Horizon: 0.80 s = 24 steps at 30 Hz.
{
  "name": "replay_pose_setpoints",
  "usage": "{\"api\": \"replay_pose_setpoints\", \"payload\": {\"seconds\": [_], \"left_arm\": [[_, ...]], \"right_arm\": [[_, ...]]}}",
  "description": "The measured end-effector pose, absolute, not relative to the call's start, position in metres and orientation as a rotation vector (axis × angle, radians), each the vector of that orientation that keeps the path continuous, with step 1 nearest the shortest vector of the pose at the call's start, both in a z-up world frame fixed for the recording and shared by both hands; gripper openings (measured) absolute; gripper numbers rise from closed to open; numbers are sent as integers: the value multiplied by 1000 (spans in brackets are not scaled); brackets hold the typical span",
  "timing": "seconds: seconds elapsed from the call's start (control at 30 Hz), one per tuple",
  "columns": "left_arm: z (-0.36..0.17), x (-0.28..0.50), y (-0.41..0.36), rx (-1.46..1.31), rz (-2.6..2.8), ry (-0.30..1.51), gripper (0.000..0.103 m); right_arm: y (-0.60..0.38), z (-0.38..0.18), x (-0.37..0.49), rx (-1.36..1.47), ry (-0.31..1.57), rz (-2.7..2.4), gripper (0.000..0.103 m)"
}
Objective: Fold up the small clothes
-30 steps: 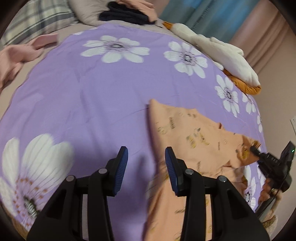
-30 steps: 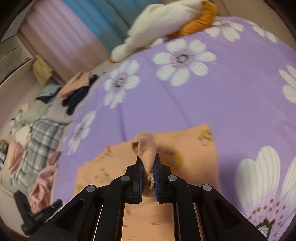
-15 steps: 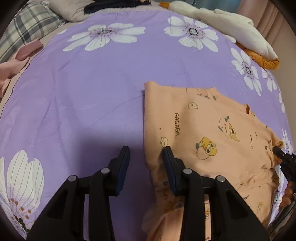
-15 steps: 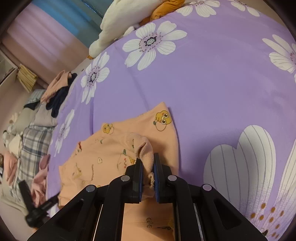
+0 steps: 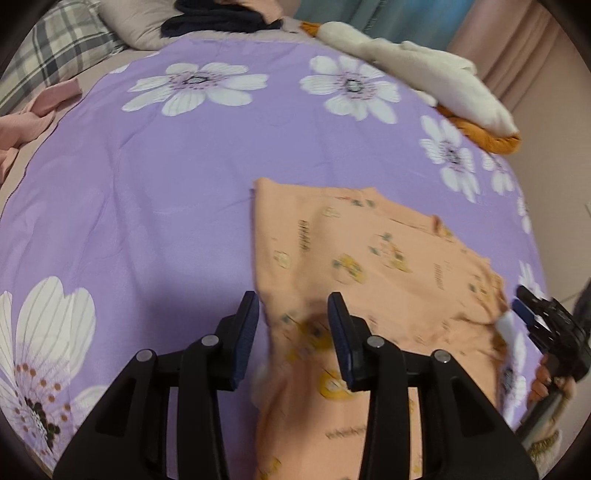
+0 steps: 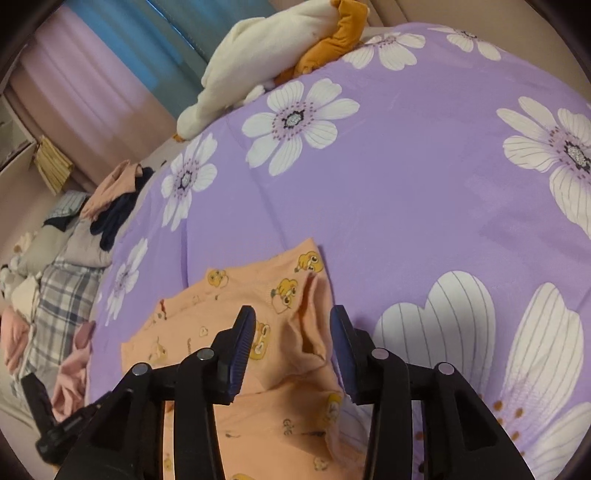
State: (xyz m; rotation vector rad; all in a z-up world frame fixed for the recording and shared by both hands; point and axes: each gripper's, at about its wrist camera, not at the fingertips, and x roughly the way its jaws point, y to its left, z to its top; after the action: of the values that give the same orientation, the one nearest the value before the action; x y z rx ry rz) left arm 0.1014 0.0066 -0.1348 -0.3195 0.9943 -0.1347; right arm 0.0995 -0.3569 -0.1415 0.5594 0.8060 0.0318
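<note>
A small peach-orange garment with cartoon prints lies on the purple flowered bedsheet. My left gripper is open and empty, hovering over the garment's left edge. My right gripper is open and empty, with a rumpled ridge of the garment lying between its fingers. The right gripper also shows in the left wrist view at the garment's right end.
A white and orange plush lies at the far edge of the bed. Dark and pink clothes pile on a pillow at the back. Plaid bedding and pink clothes lie to the left.
My right gripper has opened and let go of the garment, which now lies on the sheet. My left gripper has shifted slightly over the garment's edge and stays open.
</note>
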Motion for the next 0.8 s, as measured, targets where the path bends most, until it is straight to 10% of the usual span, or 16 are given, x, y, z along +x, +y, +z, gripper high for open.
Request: {"api": "replay_pose_setpoints", "payload": {"seconds": [0.2,0.3,0.8], "left_arm": [[-150,93,-11,-281,-127,1044,37],[-165,94,-13,-255,-86,1088,36],[-173,87,7,-326,-74,1090,38]], "right_arm": [[-337,-158,109,486,854,16,38],[-328,-158,110,412,840,-29,4],[-348,-147,91,419,789,-83,4]]}}
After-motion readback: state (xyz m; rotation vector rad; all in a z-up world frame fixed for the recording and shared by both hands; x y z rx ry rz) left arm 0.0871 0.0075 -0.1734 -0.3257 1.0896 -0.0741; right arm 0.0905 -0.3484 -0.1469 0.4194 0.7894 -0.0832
